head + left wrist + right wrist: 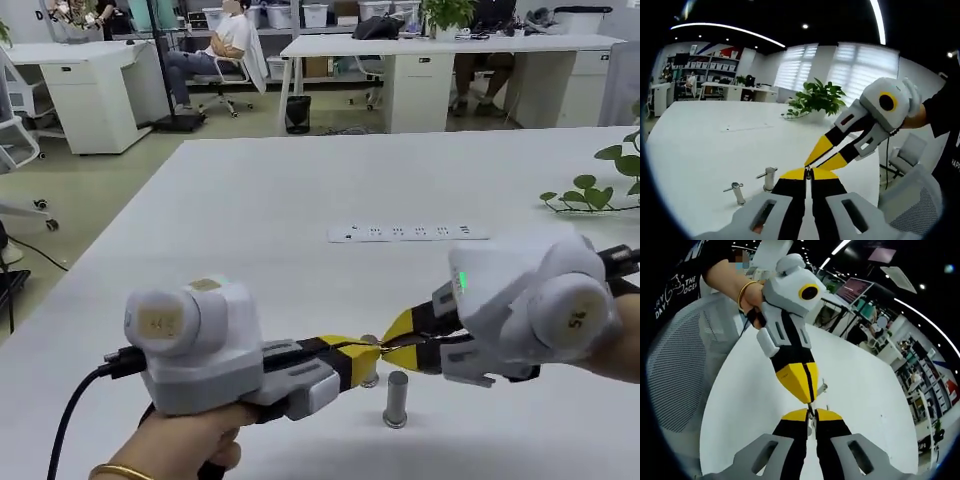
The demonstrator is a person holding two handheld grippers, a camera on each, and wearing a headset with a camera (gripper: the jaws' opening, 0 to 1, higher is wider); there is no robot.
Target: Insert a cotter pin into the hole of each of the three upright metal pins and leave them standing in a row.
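My left gripper (pixel 362 352) and right gripper (pixel 388 348) meet tip to tip low over the white table (pixel 300 220). Both have their jaws together on a thin cotter pin (pixel 376 347) that is barely visible between the tips. Just under them stands one upright metal pin (pixel 369 377), partly hidden, and a second metal pin (pixel 397 400) stands in front of it. In the left gripper view my left gripper (pixel 808 173) touches the right gripper (pixel 807 165), and two upright pins (pixel 770 178) (pixel 737 192) each carry a cross piece. The right gripper (pixel 811 413) faces the left gripper (pixel 810 400).
A white power strip (pixel 408 233) lies flat at mid-table. Leaves of a potted plant (pixel 598 190) reach in at the right edge. Beyond the table stand office desks and a seated person (pixel 225 45).
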